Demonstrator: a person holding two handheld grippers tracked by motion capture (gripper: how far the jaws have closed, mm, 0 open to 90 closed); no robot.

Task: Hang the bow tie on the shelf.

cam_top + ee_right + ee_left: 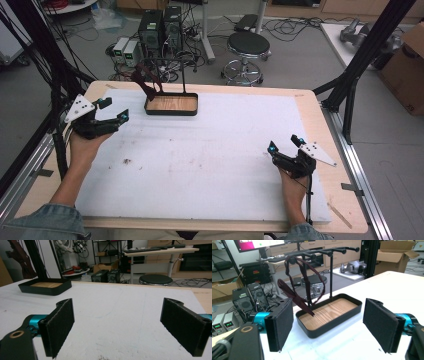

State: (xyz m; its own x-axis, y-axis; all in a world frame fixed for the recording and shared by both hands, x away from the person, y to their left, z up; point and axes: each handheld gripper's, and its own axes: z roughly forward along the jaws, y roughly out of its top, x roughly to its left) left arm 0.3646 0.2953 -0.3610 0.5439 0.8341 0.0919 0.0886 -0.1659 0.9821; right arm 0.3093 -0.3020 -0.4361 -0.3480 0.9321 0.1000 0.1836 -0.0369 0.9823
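A black stand with a wood-lined tray [171,105] stands at the back of the white mat; the tray [329,315] lies just ahead in the left gripper view and the same tray [45,286] sits far left in the right gripper view. A dark maroon strap [146,82] hangs from the stand's pegs, and the strap [295,293] loops down toward the tray. My left gripper [113,109] hovers open at the mat's left edge, left of the tray. My right gripper [285,143] rests open at the mat's right side. Both hold nothing.
The white mat [200,155] covers most of the wooden table [310,102]. A black stool [248,47], computer towers [160,27] and cables lie on the floor beyond the far edge. Black frame posts [360,65] rise at the right, cardboard boxes [407,70] beyond.
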